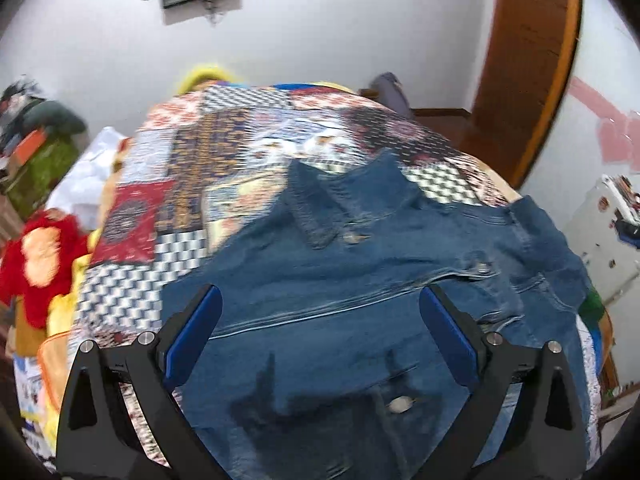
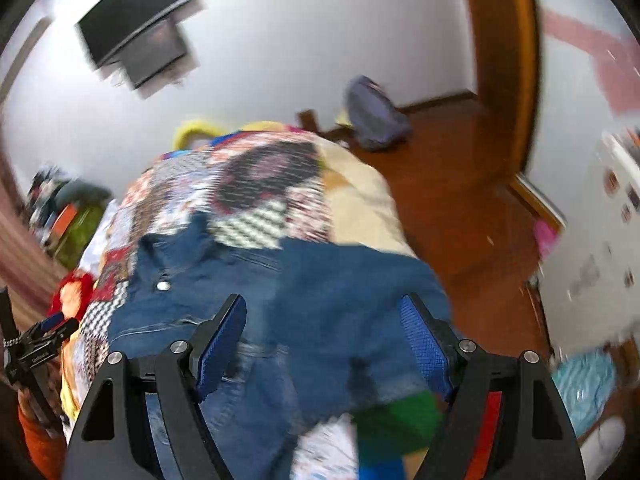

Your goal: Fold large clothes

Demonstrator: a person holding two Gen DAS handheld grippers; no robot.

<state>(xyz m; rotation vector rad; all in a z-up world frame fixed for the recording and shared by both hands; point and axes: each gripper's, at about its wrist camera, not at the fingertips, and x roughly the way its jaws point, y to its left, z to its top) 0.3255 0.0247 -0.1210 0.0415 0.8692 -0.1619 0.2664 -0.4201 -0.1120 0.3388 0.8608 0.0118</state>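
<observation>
Lying across the quilt [image 1: 224, 148] on the bed is the jacket [image 1: 360, 272] — collar toward the wall. Left gripper [image 1: 320, 312] and right gripper [image 2: 324, 320] are both hovering over it w/ jaws wide, gripping nothing. Red plush [image 1: 40, 256] is sitting at the quilt's left edge — backpack [image 2: 374, 114] on the floor beyond.

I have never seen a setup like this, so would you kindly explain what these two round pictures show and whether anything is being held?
No robot arm here: a person holds a two-finger gripper in each hand, each with a fisheye camera looking along its fingers. One picture is from the left gripper, the other from the right gripper. Both hang open above a denim jacket spread on a bed with a patchwork quilt. Neither holds anything. The folding has not visibly begun.
</observation>
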